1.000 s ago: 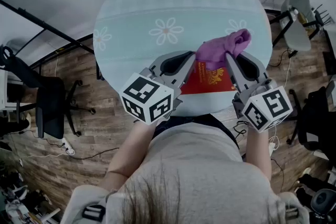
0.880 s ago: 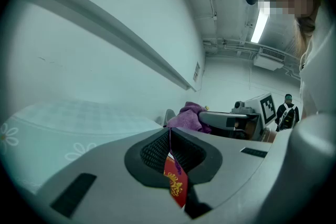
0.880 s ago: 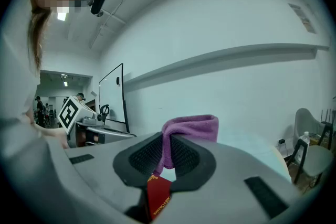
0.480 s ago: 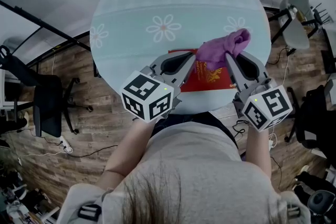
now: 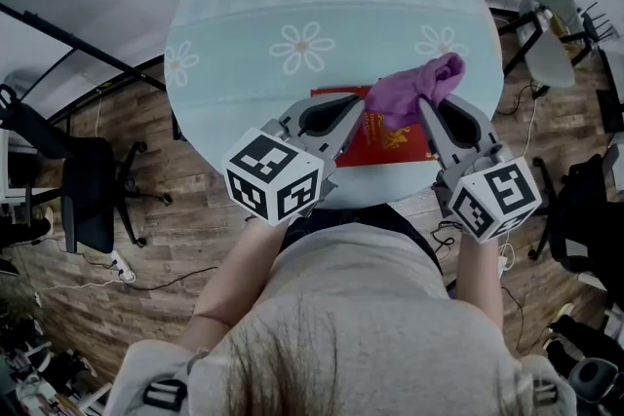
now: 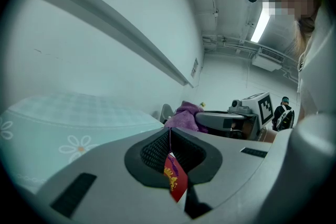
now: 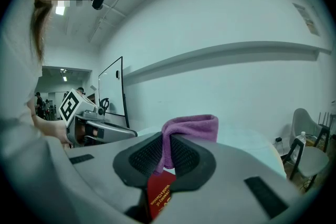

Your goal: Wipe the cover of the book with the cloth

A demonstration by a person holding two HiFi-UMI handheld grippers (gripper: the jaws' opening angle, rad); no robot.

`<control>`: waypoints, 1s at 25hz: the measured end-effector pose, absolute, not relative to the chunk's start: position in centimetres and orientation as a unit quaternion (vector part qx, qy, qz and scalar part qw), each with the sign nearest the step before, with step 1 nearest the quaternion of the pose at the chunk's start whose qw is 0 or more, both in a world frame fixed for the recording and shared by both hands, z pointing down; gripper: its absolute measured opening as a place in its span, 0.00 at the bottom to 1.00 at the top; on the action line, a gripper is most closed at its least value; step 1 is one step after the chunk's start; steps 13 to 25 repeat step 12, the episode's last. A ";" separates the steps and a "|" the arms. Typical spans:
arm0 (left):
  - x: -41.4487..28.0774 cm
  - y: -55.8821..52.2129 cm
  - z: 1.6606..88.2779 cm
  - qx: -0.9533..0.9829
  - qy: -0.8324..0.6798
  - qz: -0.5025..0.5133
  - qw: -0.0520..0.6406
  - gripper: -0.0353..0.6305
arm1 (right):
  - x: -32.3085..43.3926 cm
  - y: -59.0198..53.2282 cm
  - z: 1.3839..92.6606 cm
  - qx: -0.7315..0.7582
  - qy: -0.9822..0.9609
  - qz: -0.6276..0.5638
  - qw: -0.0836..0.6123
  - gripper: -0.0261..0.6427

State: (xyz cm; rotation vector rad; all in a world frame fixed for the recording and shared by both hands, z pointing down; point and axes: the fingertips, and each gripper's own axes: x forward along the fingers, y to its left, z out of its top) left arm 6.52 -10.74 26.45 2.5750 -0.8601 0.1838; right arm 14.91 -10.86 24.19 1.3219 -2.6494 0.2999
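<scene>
Two tongs meet over the red book (image 5: 395, 144), which lies flat at the 6 o'clock edge of the round table (image 5: 322, 5). Left tongs (image 5: 358, 108) are pressed together on the book's 9 o'clock edge. Right tongs (image 5: 421, 102) pinch the purple cloth (image 5: 417, 85), bunched and touching the cover's 12 o'clock edge.

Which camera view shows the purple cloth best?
The head view: the whole bunched cloth shows, over the red book. The right gripper view shows it pinched in the tongs, partly hidden. The left gripper view shows only a small part.
</scene>
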 end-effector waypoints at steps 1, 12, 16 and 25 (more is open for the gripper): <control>6.6 -10.7 26.5 0.926 -0.307 0.067 0.210 0.09 | 14.9 -10.8 24.3 0.443 -0.887 0.101 0.084 0.12; 7.3 -10.5 27.5 0.926 -0.297 0.075 0.222 0.09 | 15.4 -11.0 25.4 0.447 -0.883 0.108 0.100 0.12; 7.3 -10.5 27.5 0.926 -0.297 0.075 0.222 0.09 | 15.4 -11.0 25.4 0.447 -0.883 0.108 0.100 0.12; 7.3 -10.5 27.5 0.926 -0.297 0.075 0.222 0.09 | 15.4 -11.0 25.4 0.447 -0.883 0.108 0.100 0.12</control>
